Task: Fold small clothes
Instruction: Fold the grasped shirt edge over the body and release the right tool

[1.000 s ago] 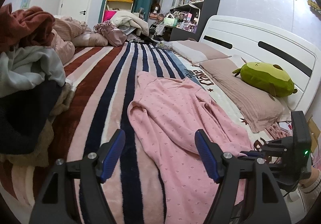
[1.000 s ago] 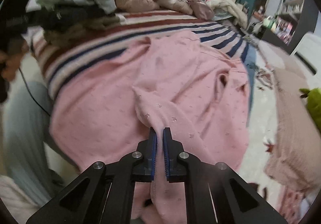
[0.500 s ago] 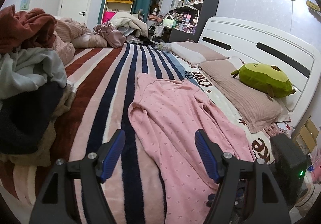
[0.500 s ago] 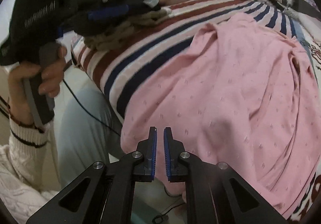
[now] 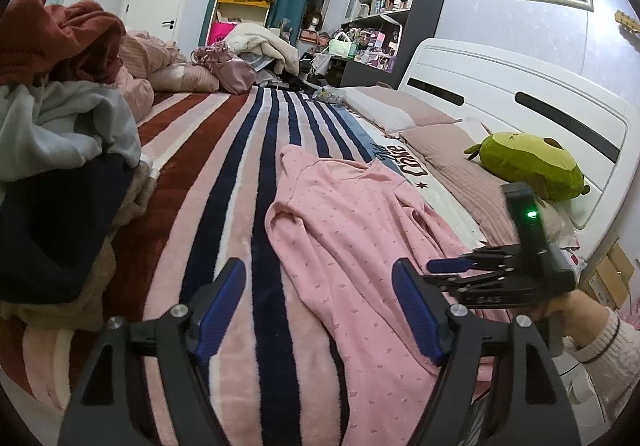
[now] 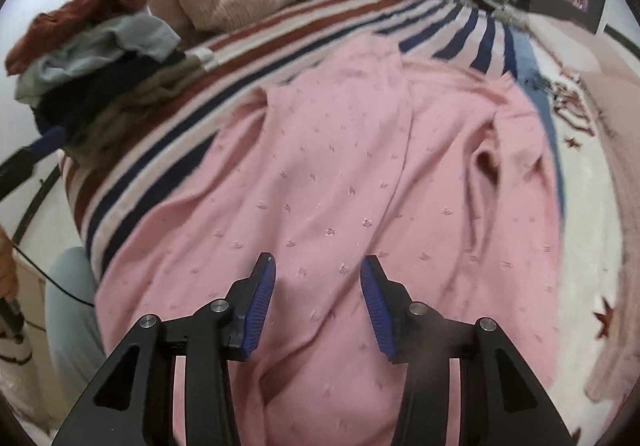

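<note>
While spread flat on the striped blanket (image 5: pixel 240 174), pink garment (image 6: pixel 352 174) beneath both empty, wide-open grippers: left gripper (image 5: pixel 320 310), right gripper (image 6: pixel 318 306).

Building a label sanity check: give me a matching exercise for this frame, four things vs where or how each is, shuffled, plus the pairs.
Things:
1. pink garment
2. green plush toy
3. clothes pile
4. right tool

Places or states:
A. lying on the pillow by the headboard
B. open, over pink fabric, gripping nothing
C. spread on the striped blanket, its near end past the bed edge
D. heaped at the left edge of the bed

Pairs: 1-C, 2-A, 3-D, 4-B
</note>
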